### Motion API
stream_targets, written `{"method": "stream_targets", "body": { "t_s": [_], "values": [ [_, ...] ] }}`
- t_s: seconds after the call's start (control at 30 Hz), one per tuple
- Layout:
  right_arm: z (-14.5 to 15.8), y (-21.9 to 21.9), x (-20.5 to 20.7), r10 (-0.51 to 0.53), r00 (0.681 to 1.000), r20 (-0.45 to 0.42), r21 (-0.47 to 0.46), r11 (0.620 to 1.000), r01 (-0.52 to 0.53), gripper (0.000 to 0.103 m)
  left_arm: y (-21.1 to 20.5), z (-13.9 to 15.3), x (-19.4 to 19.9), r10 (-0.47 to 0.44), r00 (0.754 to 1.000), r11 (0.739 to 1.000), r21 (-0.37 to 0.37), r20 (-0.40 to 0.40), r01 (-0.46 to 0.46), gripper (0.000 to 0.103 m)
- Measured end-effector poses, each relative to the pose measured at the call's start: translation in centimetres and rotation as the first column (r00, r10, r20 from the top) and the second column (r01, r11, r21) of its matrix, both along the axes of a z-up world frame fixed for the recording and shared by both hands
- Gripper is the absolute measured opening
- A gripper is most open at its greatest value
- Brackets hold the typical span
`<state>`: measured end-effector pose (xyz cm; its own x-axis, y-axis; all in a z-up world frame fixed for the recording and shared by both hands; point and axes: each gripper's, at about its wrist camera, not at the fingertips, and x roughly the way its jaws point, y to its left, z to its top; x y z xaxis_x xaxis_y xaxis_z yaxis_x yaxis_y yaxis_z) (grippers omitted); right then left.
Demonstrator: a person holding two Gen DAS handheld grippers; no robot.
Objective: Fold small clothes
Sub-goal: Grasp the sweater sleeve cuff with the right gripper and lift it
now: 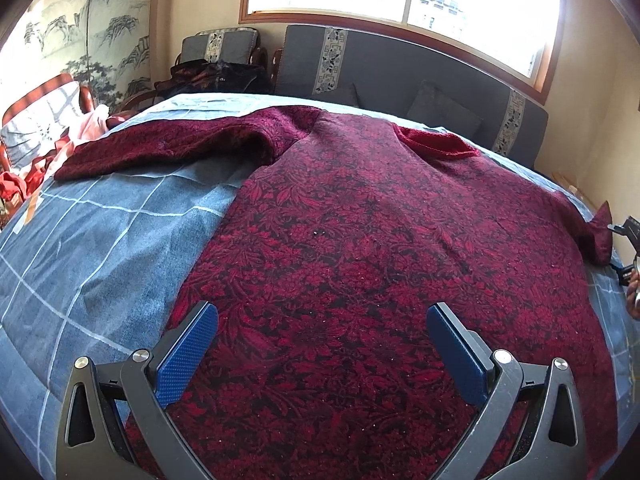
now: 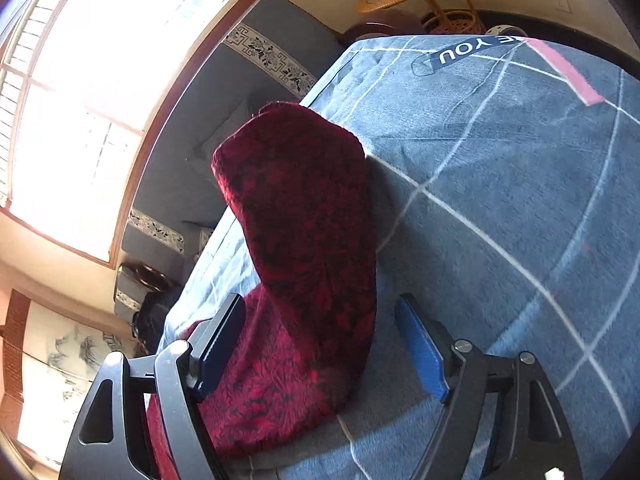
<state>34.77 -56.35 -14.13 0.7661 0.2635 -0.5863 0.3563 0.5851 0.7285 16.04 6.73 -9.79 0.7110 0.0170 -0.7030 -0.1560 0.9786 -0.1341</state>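
While the red garment (image 1: pixel 360 240) lies spread on the blue bedcover (image 1: pixel 100 248), the left gripper (image 1: pixel 320 344) hovers open above it; the right gripper (image 2: pixel 320 344) straddles its sleeve (image 2: pixel 296 208), jaws apart, pads not pressing.

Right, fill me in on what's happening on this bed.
A person with a two-finger gripper in each hand is folding a dark red floral-patterned garment spread flat on a blue checked bedspread. The left gripper hovers open over the garment's lower part, touching nothing. The right gripper straddles one red sleeve at the bed's edge, fingers apart and not yet pinching it. The other sleeve lies stretched out sideways. No fold is made yet.
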Motion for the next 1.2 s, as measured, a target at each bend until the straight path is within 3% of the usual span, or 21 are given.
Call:
{"method": "stream_targets", "body": {
  "t_s": [0.07, 0.1, 0.13, 0.27, 0.37, 0.57, 0.67, 0.83, 1.0, 1.2],
  "values": [
    [-0.9, 0.0, 0.8, 0.023, 0.999, -0.024, 0.055, 0.998, -0.022, 0.049, 0.0, 0.0, 0.1, 0.002, 1.0, 1.0, 0.001, -0.002, -0.002, 0.103],
    [-1.5, 0.1, 1.2, 0.031, 0.998, -0.056, 0.082, 0.996, -0.026, 0.023, -0.1, 0.0, 0.1, 0.002, 1.0, 1.0, 0.002, -0.002, -0.002, 0.103],
    [-1.8, 0.2, 1.5, 0.031, 0.997, -0.074, 0.094, 0.995, -0.024, 0.015, -0.1, 0.0, 0.1, 0.002, 1.0, 1.0, 0.004, -0.001, -0.002, 0.103],
    [1.7, 2.9, 0.8, 0.064, 0.998, 0.025, -0.041, 0.997, -0.063, 0.014, 0.0, -0.1, 0.1, 0.004, 1.0, 1.0, 0.0, -0.001, -0.004, 0.103],
    [5.4, 7.2, 0.7, 0.15, 0.981, 0.123, -0.064, 0.988, -0.143, 0.014, 0.2, -0.1, 0.1, 0.007, 1.0, 1.0, -0.01, -0.002, -0.008, 0.103],
    [10.9, 18.8, 2.2, 0.347, 0.897, 0.274, -0.071, 0.938, -0.341, 0.014, 0.8, -0.1, -0.1, 0.027, 1.0, 0.999, -0.041, 0.002, -0.027, 0.103],
    [12.0, 24.7, 3.2, 0.428, 0.848, 0.313, -0.062, 0.9, -0.431, 0.014, 1.0, -0.2, -0.2, 0.033, 0.999, 0.998, -0.054, 0.008, -0.033, 0.103],
    [11.1, 33.8, 4.3, 0.526, 0.777, 0.346, -0.017, 0.831, -0.555, 0.014, 1.5, -0.2, -0.5, 0.04, 0.999, 0.995, -0.089, 0.019, -0.038, 0.103],
    [7.3, 42.0, 6.0, 0.621, 0.726, 0.294, -0.002, 0.76, -0.649, 0.014, 2.4, -0.3, -0.8, 0.048, 0.998, 0.988, -0.148, 0.032, -0.043, 0.103],
    [3.0, 46.8, 8.2, 0.665, 0.717, 0.209, 0.038, 0.727, -0.685, 0.014, 2.9, -0.2, -1.2, 0.049, 0.997, 0.98, -0.194, 0.055, -0.037, 0.103]
  ]
}}
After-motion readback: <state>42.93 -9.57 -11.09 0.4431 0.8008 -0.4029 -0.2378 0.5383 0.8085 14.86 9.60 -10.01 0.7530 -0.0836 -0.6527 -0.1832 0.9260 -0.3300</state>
